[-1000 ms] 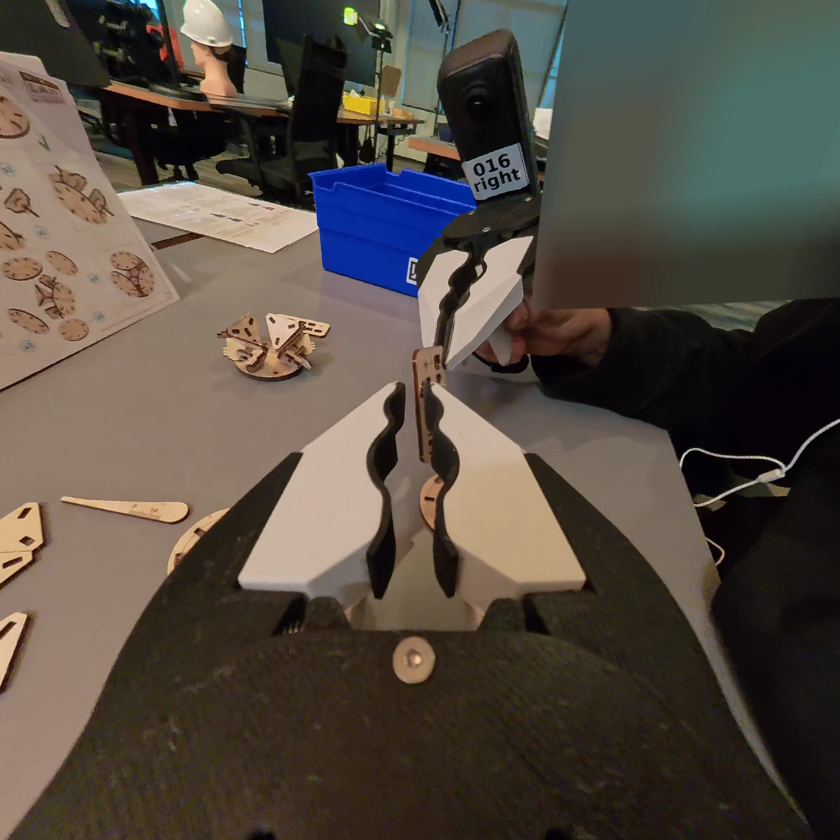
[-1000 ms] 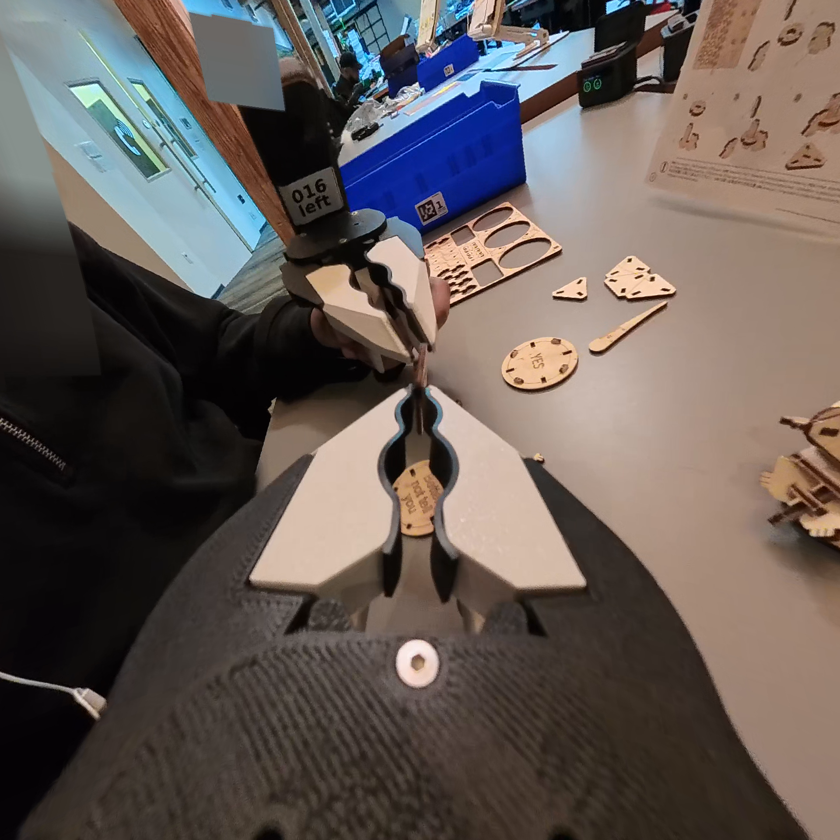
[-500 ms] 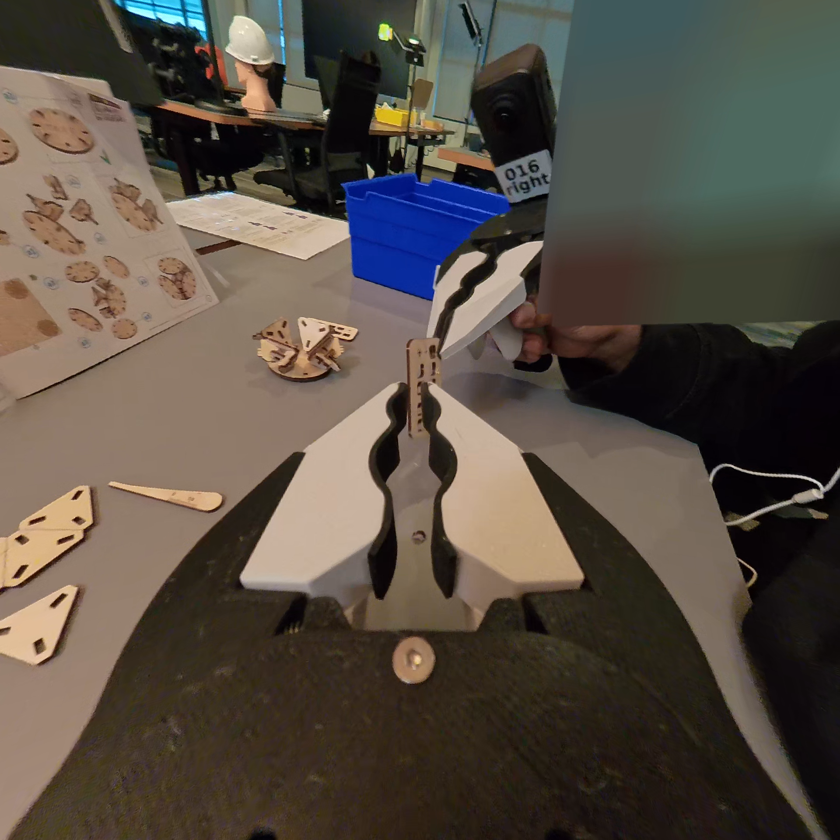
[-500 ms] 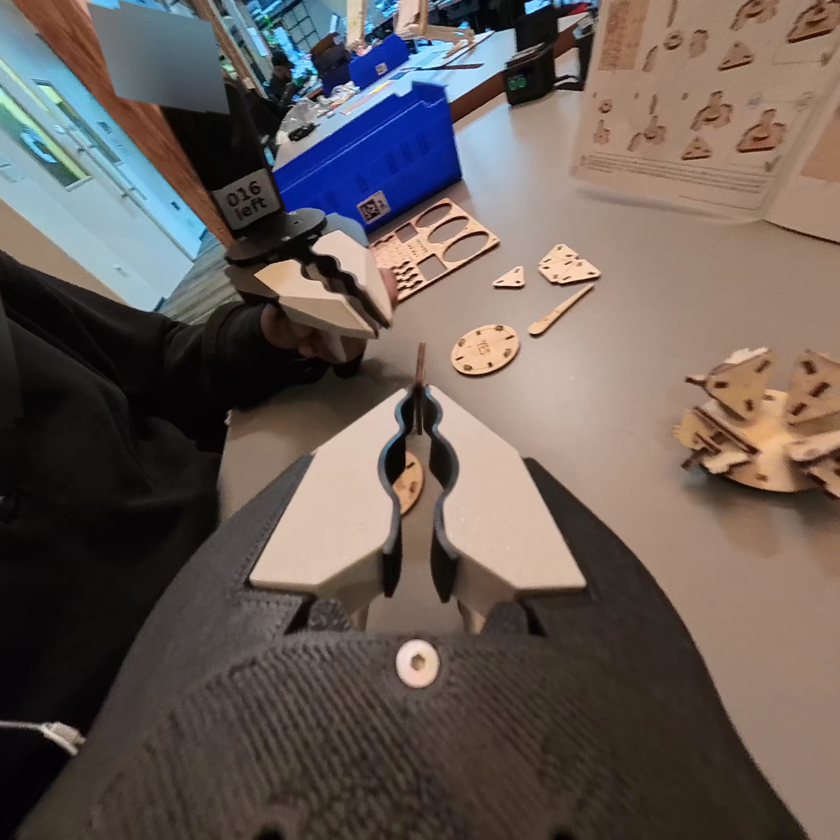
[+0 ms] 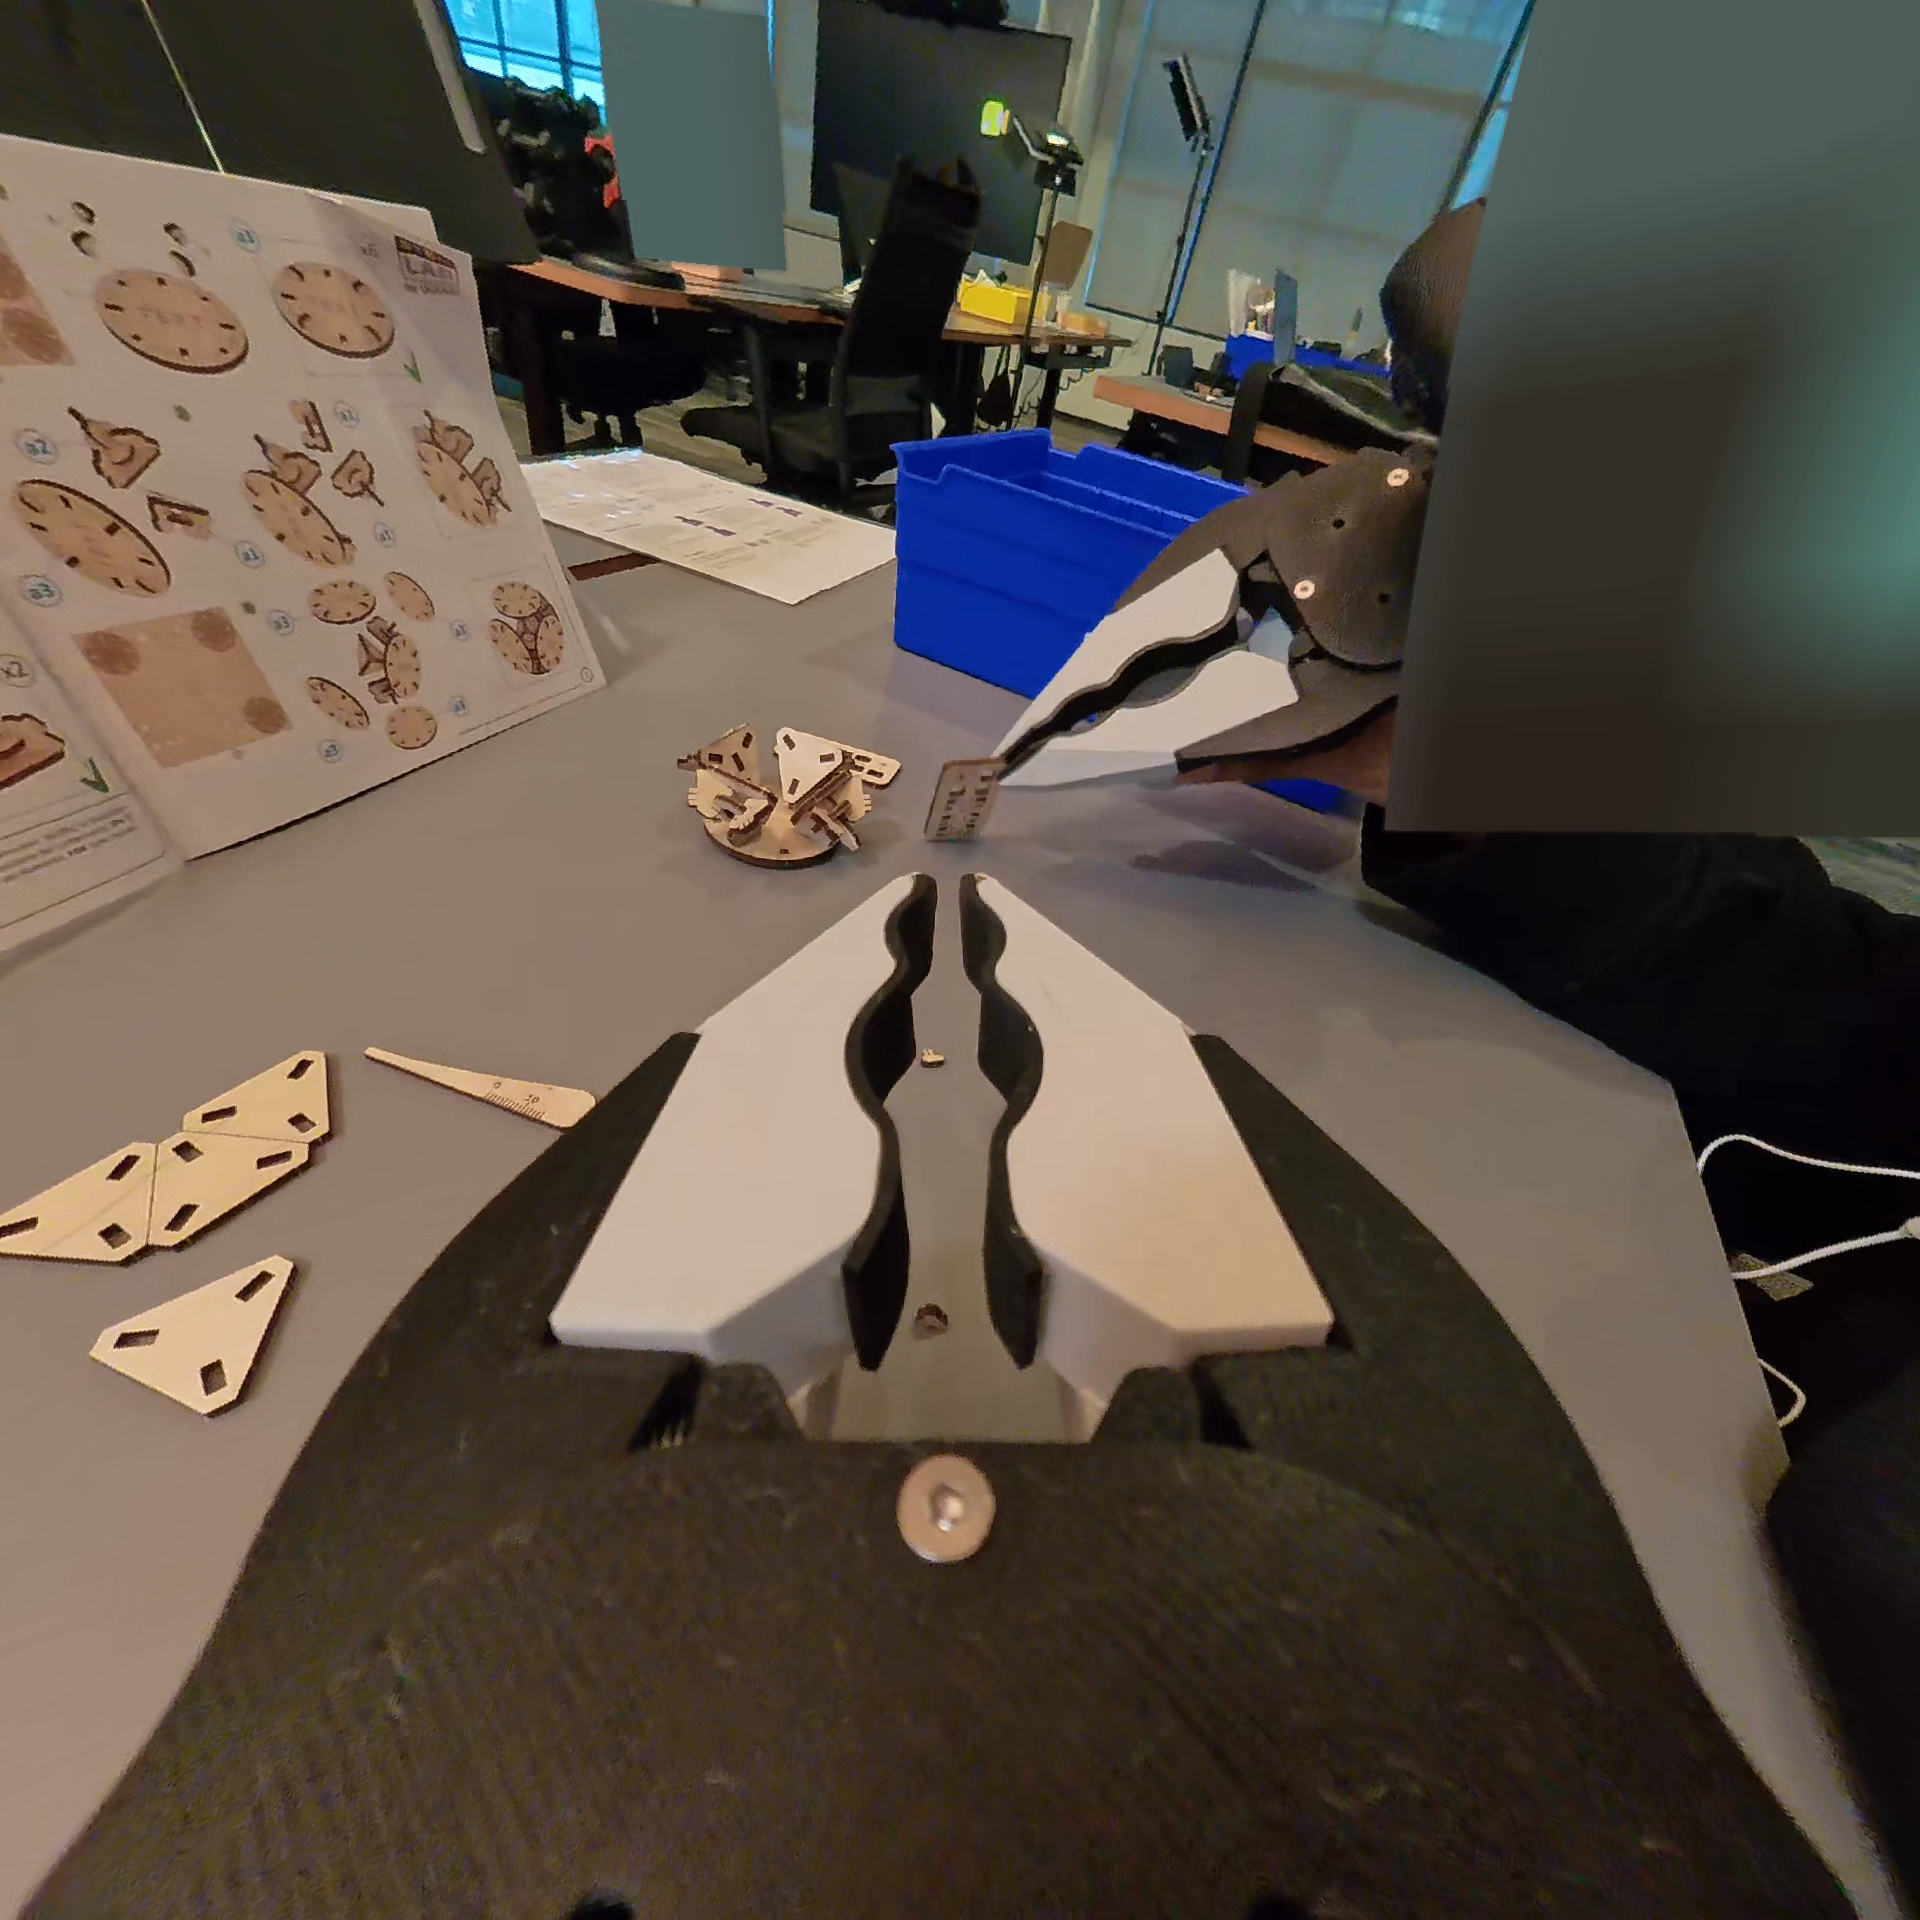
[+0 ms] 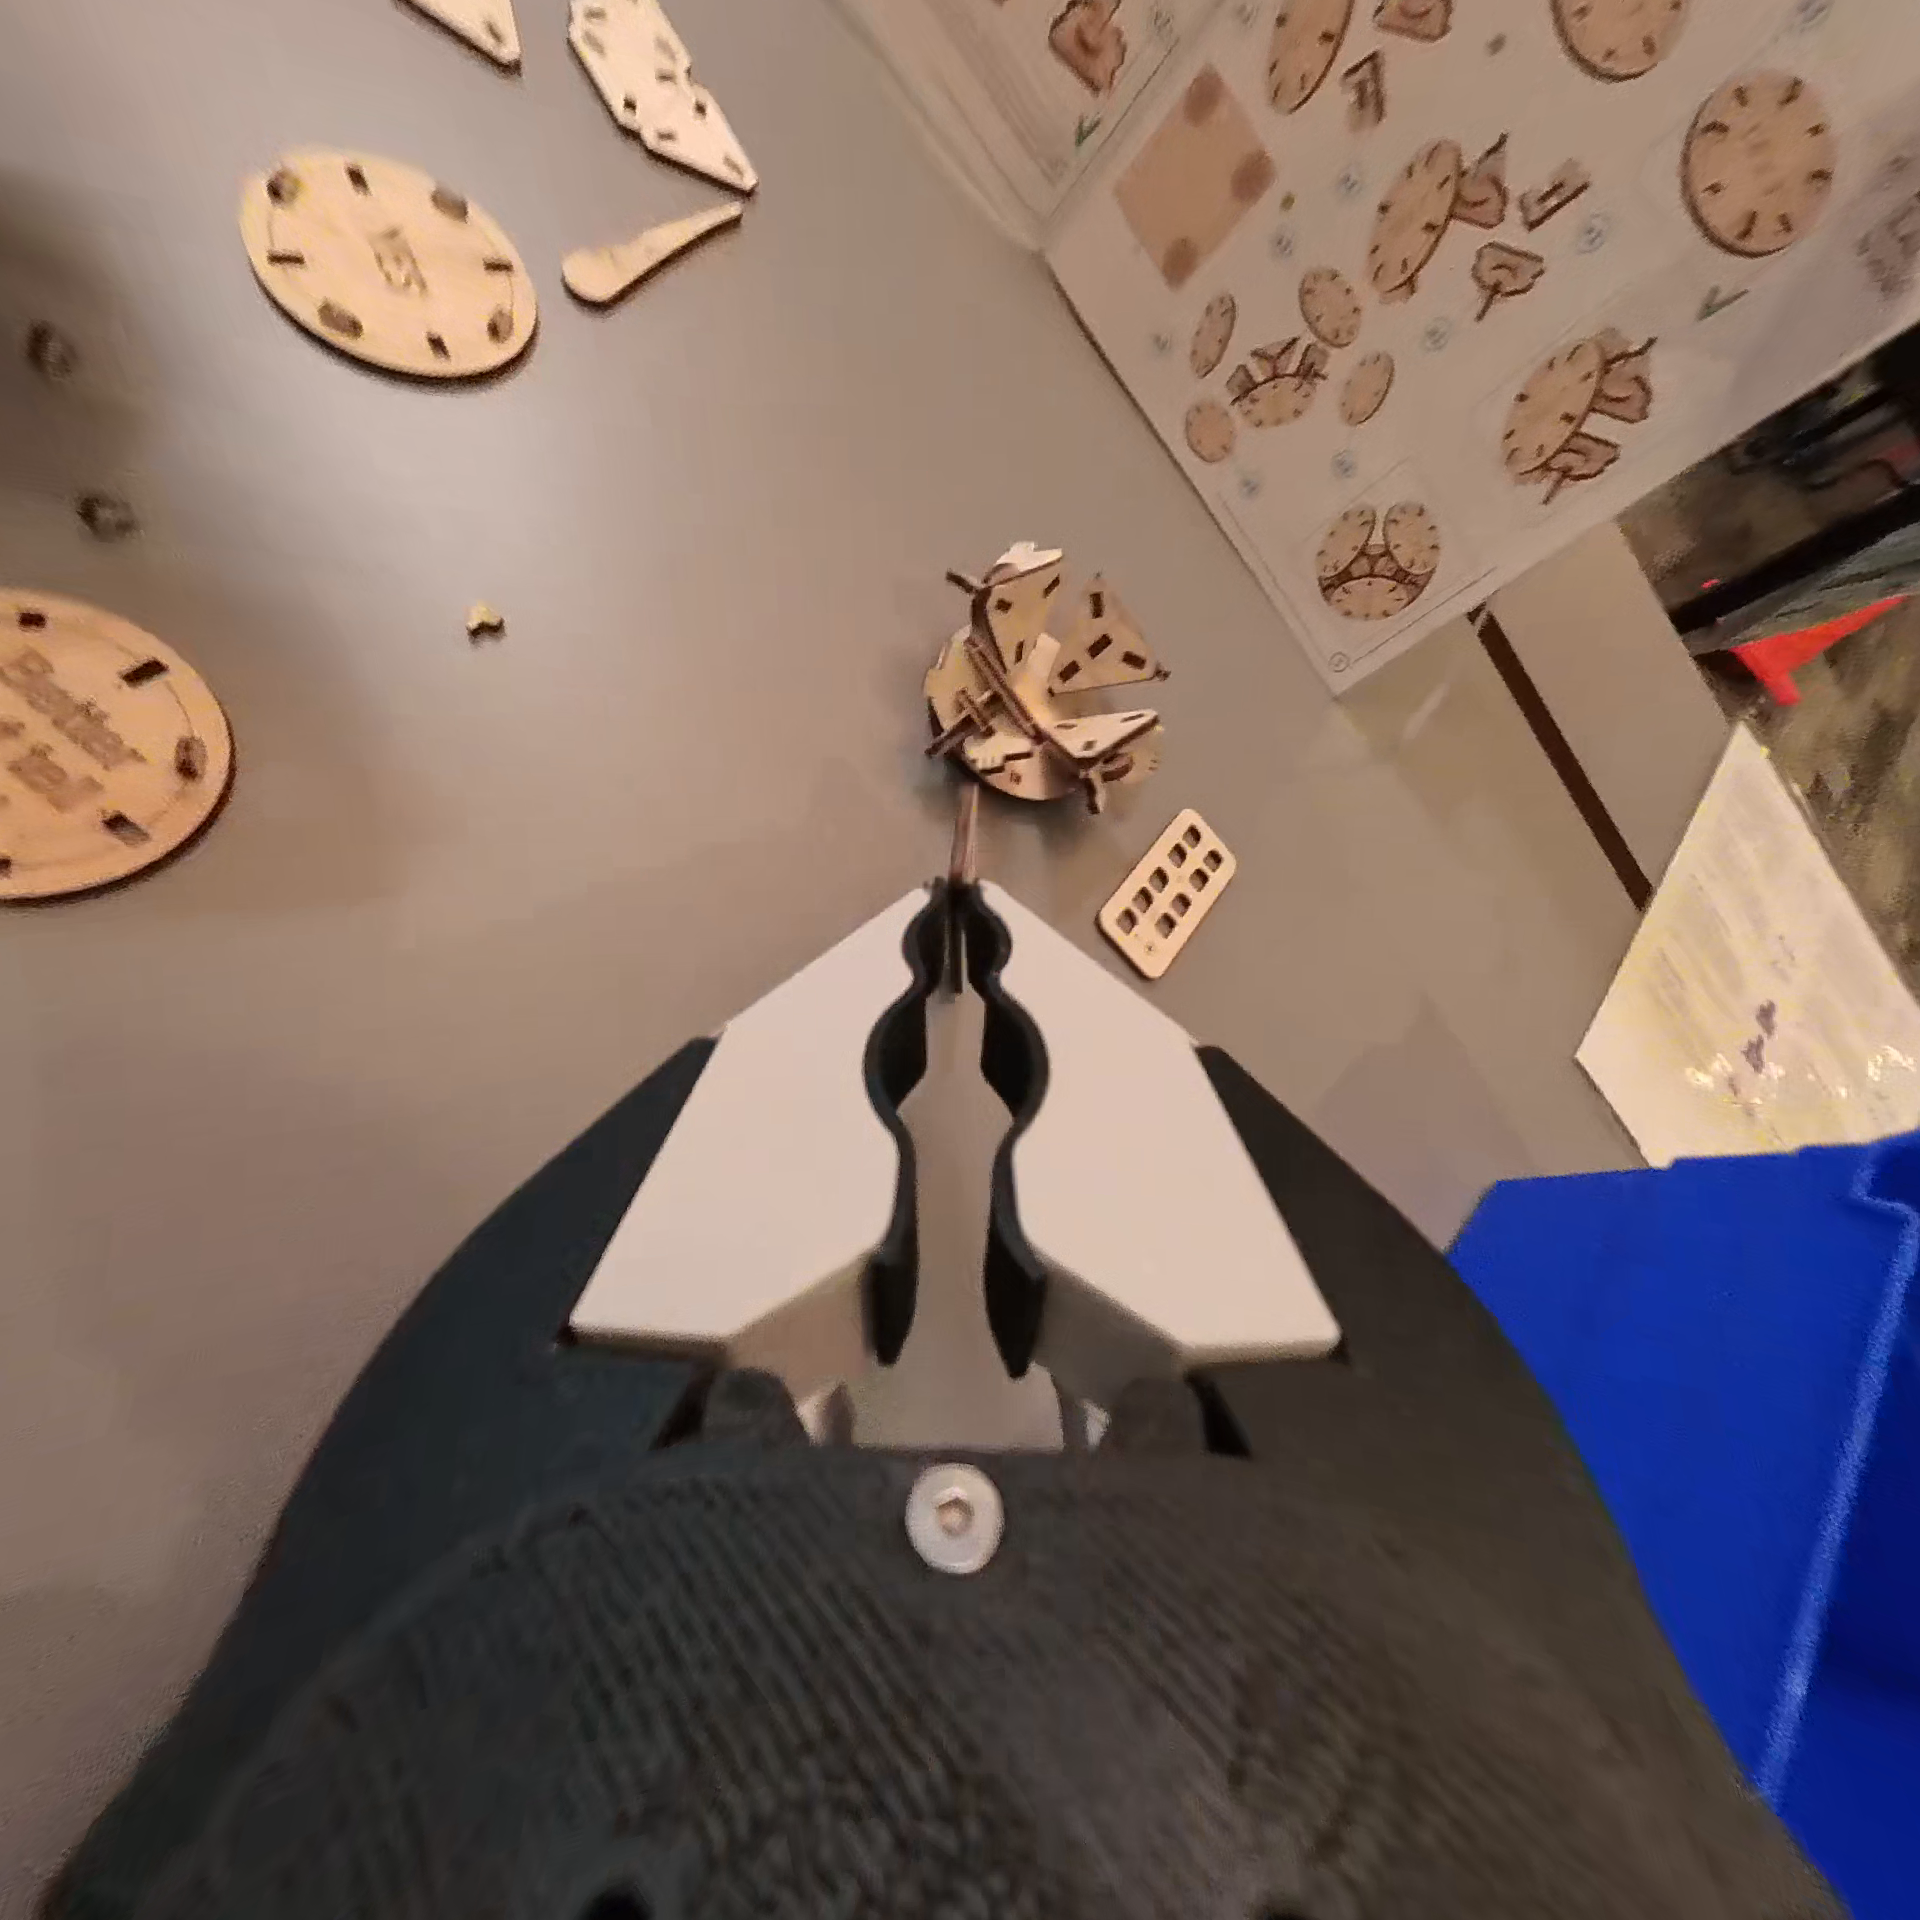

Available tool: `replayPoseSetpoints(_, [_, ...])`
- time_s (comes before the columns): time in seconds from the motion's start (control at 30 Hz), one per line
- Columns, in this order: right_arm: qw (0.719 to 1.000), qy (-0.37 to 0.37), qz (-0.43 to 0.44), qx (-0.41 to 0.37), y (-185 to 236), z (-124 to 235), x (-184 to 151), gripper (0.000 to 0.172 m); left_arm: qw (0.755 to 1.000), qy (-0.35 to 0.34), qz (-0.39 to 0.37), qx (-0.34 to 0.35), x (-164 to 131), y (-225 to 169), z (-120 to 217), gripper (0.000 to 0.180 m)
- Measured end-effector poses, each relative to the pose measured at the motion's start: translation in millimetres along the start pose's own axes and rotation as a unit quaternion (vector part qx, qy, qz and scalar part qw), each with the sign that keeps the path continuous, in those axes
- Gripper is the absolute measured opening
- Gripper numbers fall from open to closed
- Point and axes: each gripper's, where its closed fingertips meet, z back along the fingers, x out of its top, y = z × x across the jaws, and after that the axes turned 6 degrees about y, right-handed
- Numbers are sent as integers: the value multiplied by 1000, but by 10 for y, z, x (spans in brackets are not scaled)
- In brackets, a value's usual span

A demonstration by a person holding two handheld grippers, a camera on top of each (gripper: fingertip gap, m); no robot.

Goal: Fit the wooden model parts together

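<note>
1. The right tool point(image 6: 954, 891) pinches a thin wooden strip point(image 6: 968, 837) edge-on between its fingertips, just short of the half-built wooden model point(image 6: 1039, 696) on the counter point(image 6: 675, 623).
2. The left tool point(image 5: 945, 883) holds nothing, its tips slightly apart; 1 small wooden chip point(image 5: 932, 1059) lies on the counter beneath it.
3. A slotted wooden plate point(image 6: 1169, 906) lies just right of the right tool.

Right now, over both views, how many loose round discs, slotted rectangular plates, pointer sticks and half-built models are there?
Loose round discs: 2
Slotted rectangular plates: 2, one flat on the table, one pinched in the right gripper
Pointer sticks: 1
Half-built models: 1
Total: 6
</note>
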Motion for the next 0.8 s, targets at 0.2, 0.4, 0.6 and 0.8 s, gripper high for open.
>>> replayPoseSetpoints(0.2, [998, 46, 47, 16, 177, -91, -83, 5, 1000, -5, 7, 2, 17, 25, 16, 0])
replayPoseSetpoints(0.4, [996, -24, -6, 85, 317, -54, 97, 21, 1000, -2, 1, 4, 9, 17, 9, 0])
replayPoseSetpoints(0.6, [989, -82, -35, 120, 372, 58, 278, 27, 1000, -2, 4, 2, 8, 14, 8, 0])
replayPoseSetpoints(0.8, [975, -119, -40, 185, 658, 96, 463, 24, 1000, 3, 10, -4, -12, -2, -11, 0])
